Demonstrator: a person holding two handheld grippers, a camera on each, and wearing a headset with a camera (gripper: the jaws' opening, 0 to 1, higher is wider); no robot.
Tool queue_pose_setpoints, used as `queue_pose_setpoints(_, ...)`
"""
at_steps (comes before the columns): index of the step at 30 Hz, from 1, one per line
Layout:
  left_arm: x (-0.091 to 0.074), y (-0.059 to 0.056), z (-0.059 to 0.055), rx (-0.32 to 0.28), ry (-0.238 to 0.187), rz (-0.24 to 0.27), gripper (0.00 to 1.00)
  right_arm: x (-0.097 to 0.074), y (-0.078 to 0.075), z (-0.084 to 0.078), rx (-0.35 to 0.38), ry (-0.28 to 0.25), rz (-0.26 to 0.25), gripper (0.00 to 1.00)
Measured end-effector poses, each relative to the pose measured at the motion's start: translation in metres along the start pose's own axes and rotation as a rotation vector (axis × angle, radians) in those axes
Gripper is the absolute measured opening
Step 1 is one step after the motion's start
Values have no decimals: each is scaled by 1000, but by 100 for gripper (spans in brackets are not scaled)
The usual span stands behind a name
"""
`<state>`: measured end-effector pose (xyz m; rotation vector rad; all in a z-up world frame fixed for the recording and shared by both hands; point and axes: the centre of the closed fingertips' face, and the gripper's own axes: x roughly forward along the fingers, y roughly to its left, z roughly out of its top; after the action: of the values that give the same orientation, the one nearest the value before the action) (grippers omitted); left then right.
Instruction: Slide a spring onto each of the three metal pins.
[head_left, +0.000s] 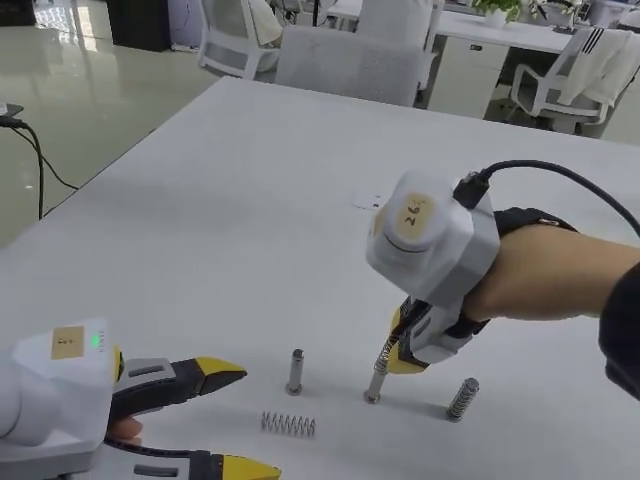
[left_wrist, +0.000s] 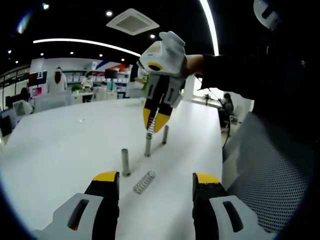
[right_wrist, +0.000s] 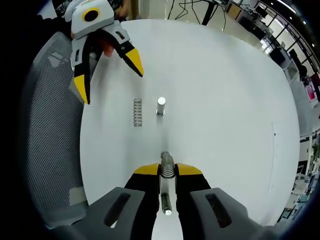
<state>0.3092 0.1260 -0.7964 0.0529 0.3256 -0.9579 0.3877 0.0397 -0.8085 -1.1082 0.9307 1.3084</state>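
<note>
R hand-held gripper (right_wrist: 168, 170) grips thin silver coiled spring (right_wrist: 168, 162).

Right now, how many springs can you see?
3: a loose spring lying beside the bare pin, a second spring in the right tongs at the middle pin, a third spring already on the end pin.

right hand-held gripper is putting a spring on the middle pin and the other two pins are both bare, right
Only one other pin is bare. The third pin already wears a fitted spring, as the head view shows. The right hand-held gripper is indeed putting its held spring on the middle pin.
</note>
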Motion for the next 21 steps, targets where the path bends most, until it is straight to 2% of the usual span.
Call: queue_pose_setpoints(21,0,0,-1,6,8,0,53,30,5,-11,32,29,35,8)
